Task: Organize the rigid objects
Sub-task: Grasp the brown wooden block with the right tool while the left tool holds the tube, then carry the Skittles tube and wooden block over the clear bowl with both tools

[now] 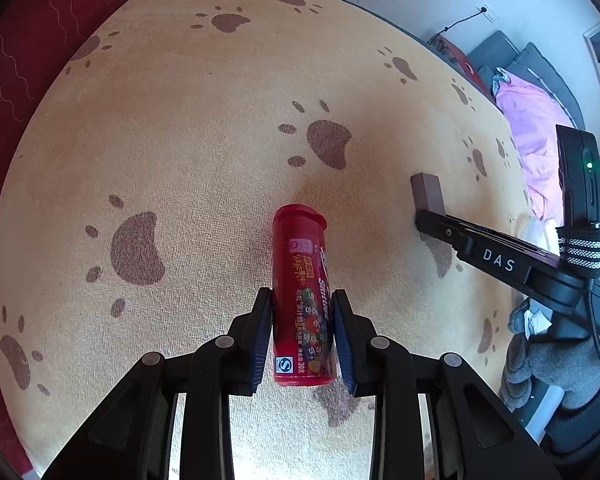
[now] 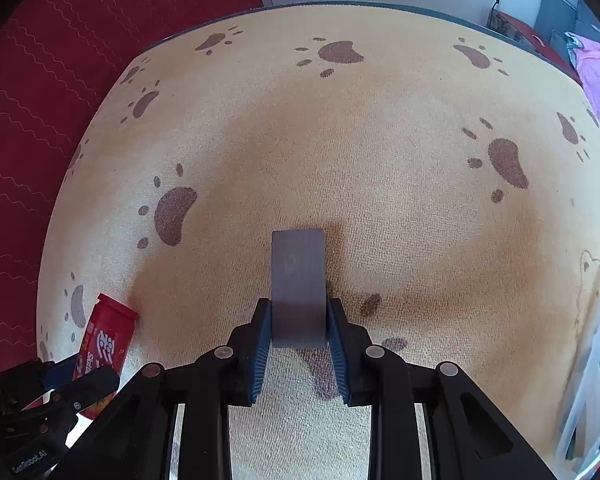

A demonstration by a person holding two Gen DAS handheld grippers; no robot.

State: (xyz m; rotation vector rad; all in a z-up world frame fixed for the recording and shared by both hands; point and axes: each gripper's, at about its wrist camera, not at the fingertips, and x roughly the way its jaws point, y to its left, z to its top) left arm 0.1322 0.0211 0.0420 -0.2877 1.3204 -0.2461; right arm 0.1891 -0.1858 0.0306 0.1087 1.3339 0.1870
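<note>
My left gripper is shut on a red Skittles tube, held along the fingers above a beige paw-print mat. The tube also shows at the lower left of the right wrist view, with the left gripper around it. My right gripper is shut on a brown rectangular block that looks greyish from glare. In the left wrist view the block sticks up from the right gripper at the right. Whether either object touches the mat I cannot tell.
The mat lies on a red quilted cover. A pink blanket and grey cushions lie beyond the right edge. A clear plastic container sits at the far right. A white wall runs behind.
</note>
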